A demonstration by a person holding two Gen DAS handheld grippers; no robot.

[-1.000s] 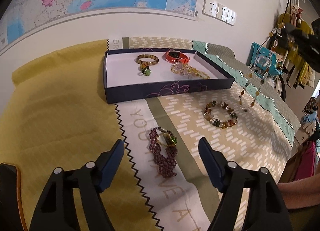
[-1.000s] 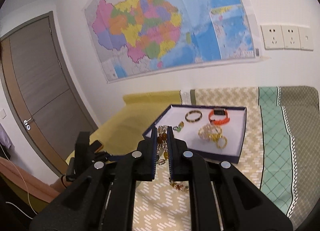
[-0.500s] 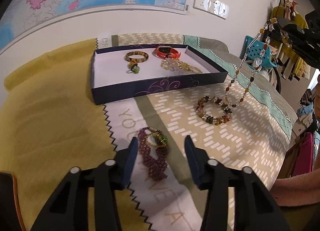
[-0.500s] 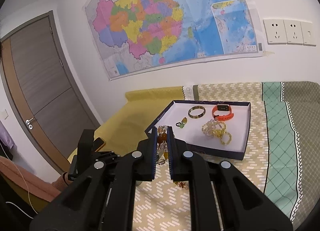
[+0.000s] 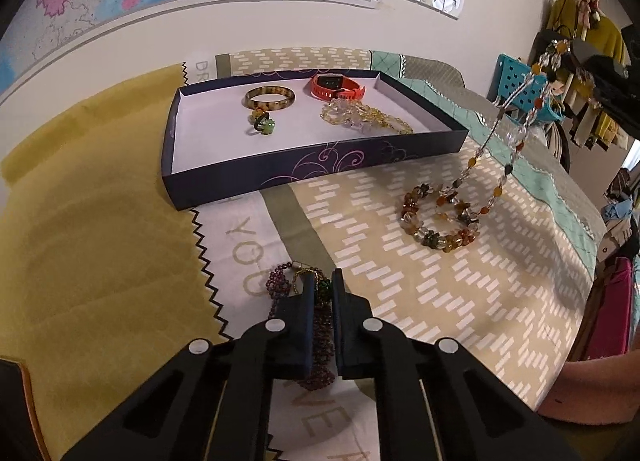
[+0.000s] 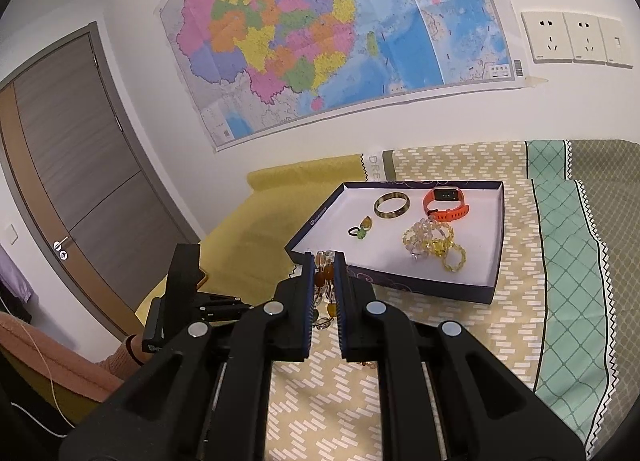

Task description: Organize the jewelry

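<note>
Patterned bedding in yellow, beige and teal covers the bed below a wall map and a row of sockets. On it lies a dark, white-lined box holding an amber bangle, an orange watch, a green ring and yellow crystal bracelets. Since a second ago the left claw has moved forward over the purple beaded bracelet and its jaws have just been closing; they now pinch the bracelet's green-beaded end. The right claw stays clamped on a long beaded necklace, which hangs lower than before, its bottom loop now touching the multicolour stone bracelet lying near the box.
</note>
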